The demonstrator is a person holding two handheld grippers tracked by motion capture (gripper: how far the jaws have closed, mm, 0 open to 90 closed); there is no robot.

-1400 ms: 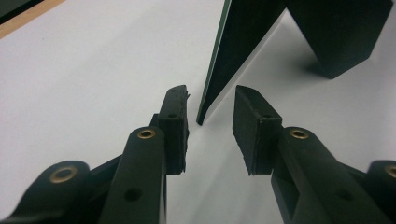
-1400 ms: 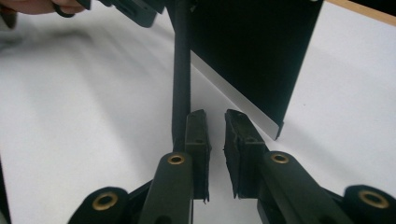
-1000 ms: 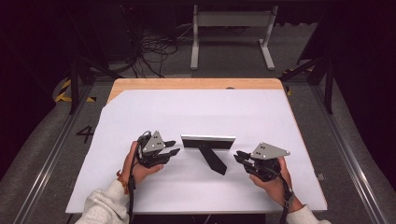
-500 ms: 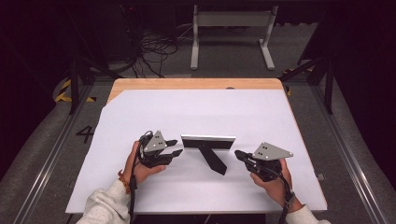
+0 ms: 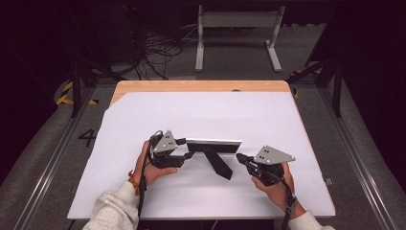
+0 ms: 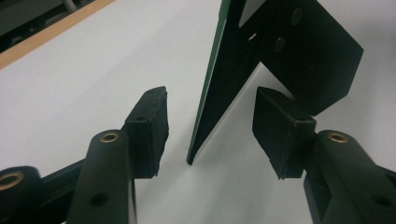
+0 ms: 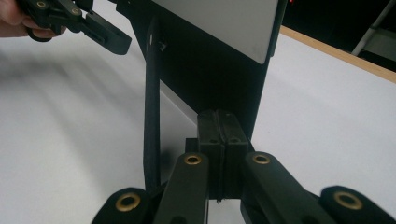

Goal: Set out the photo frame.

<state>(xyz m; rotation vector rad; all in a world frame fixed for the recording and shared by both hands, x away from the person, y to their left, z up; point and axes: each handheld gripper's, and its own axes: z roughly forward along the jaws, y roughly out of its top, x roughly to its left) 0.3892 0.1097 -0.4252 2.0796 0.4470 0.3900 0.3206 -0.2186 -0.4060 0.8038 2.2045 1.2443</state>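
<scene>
A black picture frame (image 5: 213, 143) stands upright on the white table cover (image 5: 206, 110), propped by a black back leg (image 5: 220, 164). My left gripper (image 5: 187, 147) is open at the frame's left end. In the left gripper view the thin edge of the frame (image 6: 219, 84) stands between the two pads of the left gripper (image 6: 210, 126), touching neither. My right gripper (image 5: 239, 157) is shut with nothing in it, its tip close to the frame's right end. In the right gripper view the closed pads of the right gripper (image 7: 218, 126) sit just before the frame's back (image 7: 210, 60).
The wooden table edge (image 5: 201, 86) shows along the far side. On the floor beyond lie cables (image 5: 158, 48) and a white metal stand (image 5: 237, 21). The left gripper (image 7: 100, 30) and the hand (image 7: 14, 18) holding it show at top left of the right gripper view.
My left gripper has edged slightly right, toward the frame's left end. The right gripper has barely moved, and the frame stands as before.
</scene>
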